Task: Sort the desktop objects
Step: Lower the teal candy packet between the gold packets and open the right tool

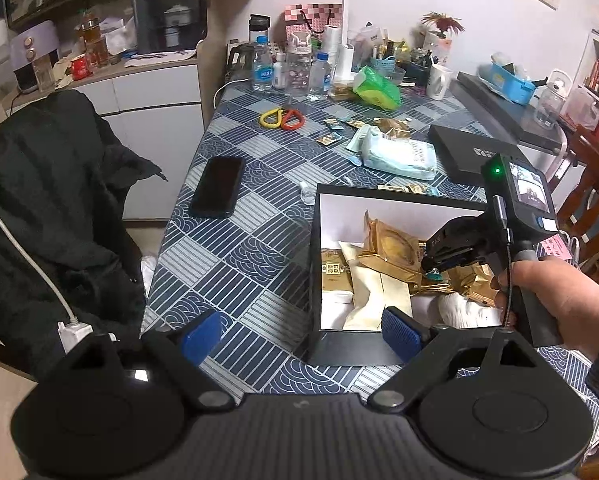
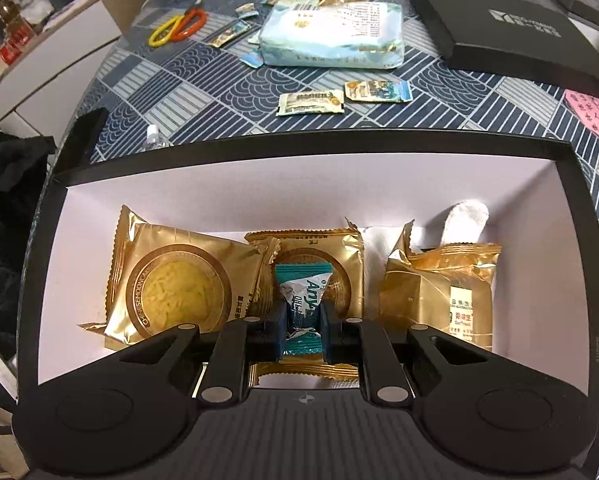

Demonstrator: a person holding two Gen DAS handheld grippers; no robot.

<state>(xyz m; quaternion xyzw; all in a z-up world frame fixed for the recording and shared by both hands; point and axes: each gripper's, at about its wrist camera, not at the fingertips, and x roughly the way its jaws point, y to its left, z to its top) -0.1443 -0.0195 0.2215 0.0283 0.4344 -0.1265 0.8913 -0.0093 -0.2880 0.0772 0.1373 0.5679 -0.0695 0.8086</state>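
My right gripper [image 2: 302, 330] is shut on a small teal candy packet [image 2: 304, 300] and holds it over the open black box [image 2: 259, 142] with white inner walls. Gold mooncake packets [image 2: 175, 288] lie in the box. The left wrist view shows the right gripper [image 1: 439, 266] above the same box [image 1: 314, 264]. My left gripper [image 1: 299, 334] is open and empty, near the box's front left corner. Two small snack sachets [image 2: 311, 103] and a pale blue bag [image 2: 331, 36] lie on the table beyond the box.
A black phone [image 1: 215, 186] lies left on the patterned tablecloth. Scissors [image 1: 281, 118] with yellow and orange handles, a black lid [image 2: 511, 28], bottles [image 1: 263, 66], a white mug [image 1: 438, 80] and clutter fill the far side. A dark-draped chair [image 1: 47, 208] stands left.
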